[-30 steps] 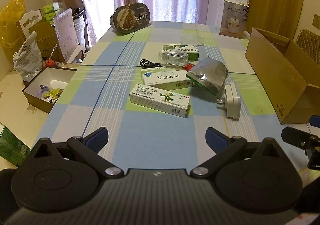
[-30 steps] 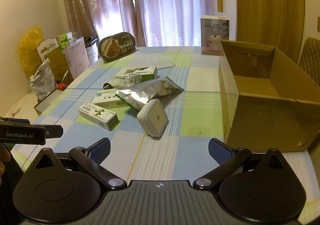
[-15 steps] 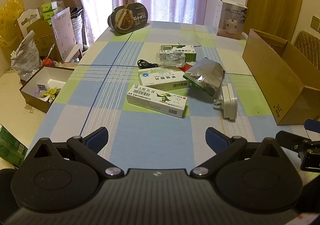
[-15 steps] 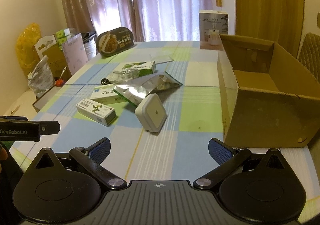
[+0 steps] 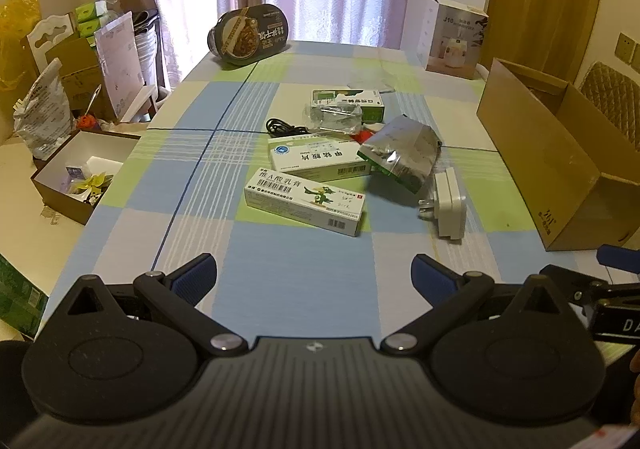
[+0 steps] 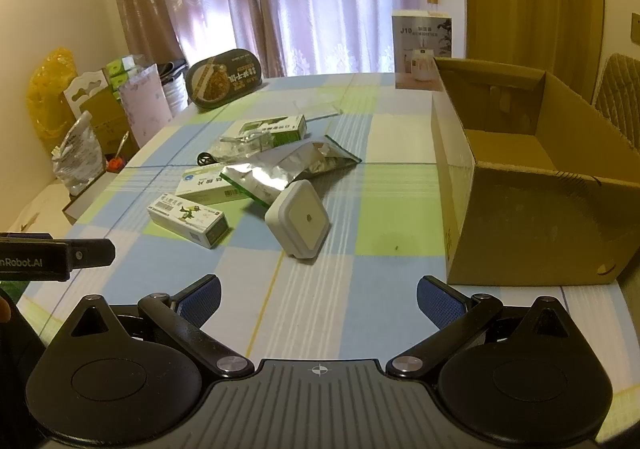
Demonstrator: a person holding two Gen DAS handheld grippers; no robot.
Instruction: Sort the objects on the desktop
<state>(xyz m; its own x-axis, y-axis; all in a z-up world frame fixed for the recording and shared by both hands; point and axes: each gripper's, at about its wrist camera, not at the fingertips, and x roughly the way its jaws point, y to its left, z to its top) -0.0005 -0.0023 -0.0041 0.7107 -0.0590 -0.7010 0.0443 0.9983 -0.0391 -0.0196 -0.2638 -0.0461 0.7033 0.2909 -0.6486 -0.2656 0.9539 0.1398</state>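
Note:
A cluster of items lies mid-table on the checked cloth: a white and green ointment box (image 5: 306, 201) (image 6: 188, 220), a second medicine box (image 5: 316, 161) (image 6: 208, 181), a third green box (image 5: 348, 103) (image 6: 272, 129), a silver foil pouch (image 5: 400, 157) (image 6: 288, 169), a white plug adapter (image 5: 450, 205) (image 6: 298, 219) and a black cable (image 5: 280, 127). An open cardboard box (image 5: 548, 161) (image 6: 520, 177) stands to the right. My left gripper (image 5: 314, 277) is open, short of the ointment box. My right gripper (image 6: 318, 295) is open, short of the adapter.
A dark oval food container (image 5: 248, 35) (image 6: 224, 83) and a white humidifier carton (image 5: 454, 39) (image 6: 422, 47) stand at the table's far end. Left of the table are an open brown box (image 5: 80, 173), bags and cartons. A quilted chair (image 5: 612, 105) sits behind the cardboard box.
Both grippers have drawn back slightly from the objects, which now sit a little higher and smaller in view. Both stay open. Nothing on the table has moved.

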